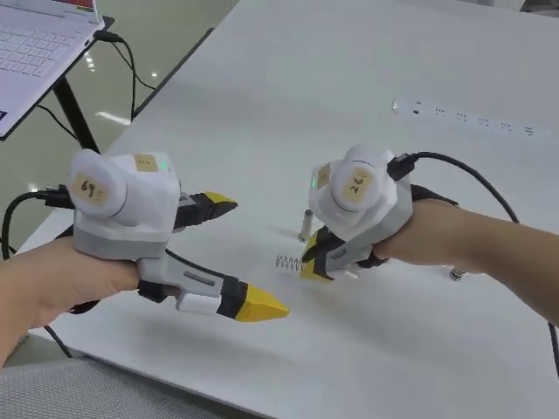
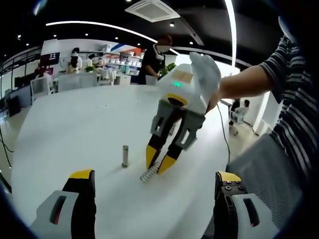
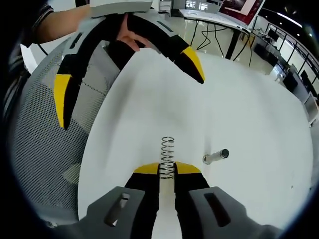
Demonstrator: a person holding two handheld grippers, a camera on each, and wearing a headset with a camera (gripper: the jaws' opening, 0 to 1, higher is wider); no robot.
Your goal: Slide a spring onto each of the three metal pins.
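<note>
jaws of your r gripper (image 3: 167, 169) pinch one end of a spring (image 3: 168, 149), low over the table (image 1: 349, 87) just beside an upright pin (image 3: 216, 157); l gripper (image 2: 154, 175) jaws gape wide, holding nothing. that pin's bare, so i'd say no spring's seated yet.

Large white table (image 1: 367, 78), matte top. A white power strip (image 1: 472, 118) lies near its far edge. Past the left edge, an open laptop (image 1: 35, 39) sits on a black stand (image 1: 74, 109), with a black cable (image 1: 131, 61) plugged into its side. Floor (image 1: 175, 30) is glossy, pale grey-green, catching light spots. Ceiling (image 2: 89, 12) is dark, with a cassette air-conditioning unit (image 2: 152, 9) and a long curved light strip (image 2: 99, 26) (a second strip runs bright at upper right). Open-plan room behind: white desks and chairs (image 2: 45, 84), a few people standing (image 2: 152, 62). A grey mesh chair (image 3: 40, 149) stands at the near table edge.
</note>
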